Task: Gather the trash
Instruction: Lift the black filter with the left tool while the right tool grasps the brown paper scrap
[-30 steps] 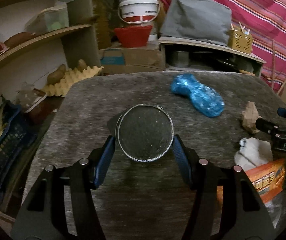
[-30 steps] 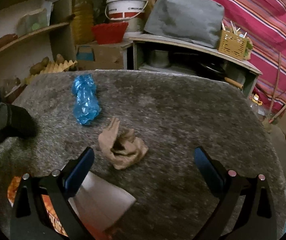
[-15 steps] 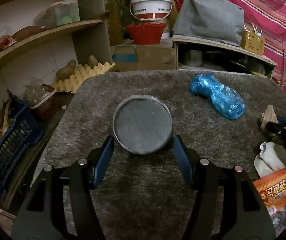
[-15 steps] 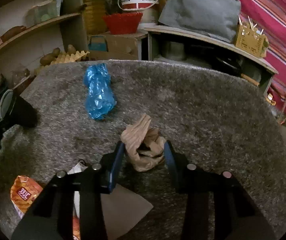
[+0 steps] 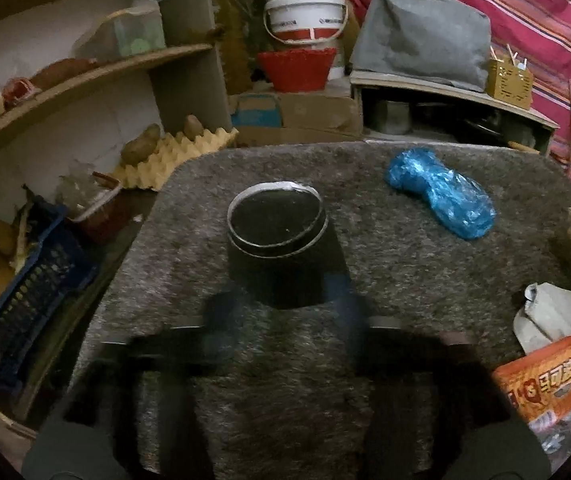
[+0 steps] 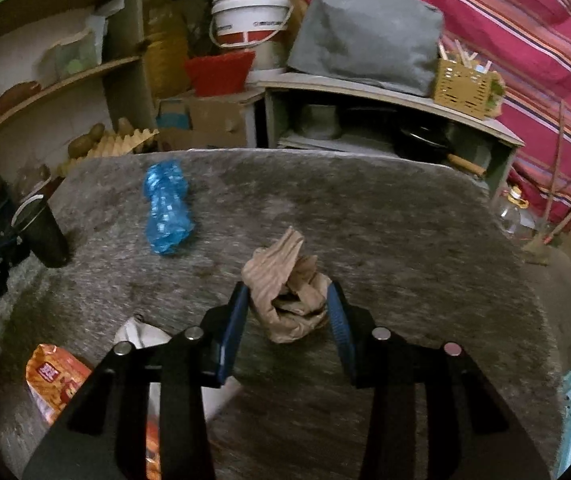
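Two blue pads of the right gripper (image 6: 288, 314) press against the sides of a crumpled brown paper (image 6: 287, 294), clamping it just over the grey mat (image 6: 405, 240). Beside its left finger lie a white scrap (image 6: 139, 332) and an orange wrapper (image 6: 55, 378); farther off lies a blue bag (image 6: 167, 210). The left gripper (image 5: 281, 304) is too blurred to tell how wide it stands; a black cup (image 5: 279, 244) stands upright on the mat just ahead of its fingers, whether touched I cannot tell.
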Motion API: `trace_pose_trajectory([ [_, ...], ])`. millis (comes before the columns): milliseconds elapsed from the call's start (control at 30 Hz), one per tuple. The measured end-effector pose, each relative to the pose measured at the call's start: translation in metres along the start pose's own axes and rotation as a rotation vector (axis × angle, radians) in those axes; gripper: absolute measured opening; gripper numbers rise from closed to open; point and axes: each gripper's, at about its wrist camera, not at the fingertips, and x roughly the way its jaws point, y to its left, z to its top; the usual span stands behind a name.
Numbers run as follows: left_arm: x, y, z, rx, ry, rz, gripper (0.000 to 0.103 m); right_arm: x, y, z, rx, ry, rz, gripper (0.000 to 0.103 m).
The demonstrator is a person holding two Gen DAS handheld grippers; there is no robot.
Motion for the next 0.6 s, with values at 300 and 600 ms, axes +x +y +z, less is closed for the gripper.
trace_pose_trajectory([
  [300, 0.011, 0.009, 0.007, -0.03, 0.002, 0.045, 0.093, -0.012, -0.035, -0.007, 0.045, -0.004, -0.026, 0.041],
  [600, 0.03, 0.009, 0.018, -0.088, 0.025, 0.009, 0.087, -0.012, -0.047, -0.013, 0.04, 0.011, -0.016, 0.041],
])
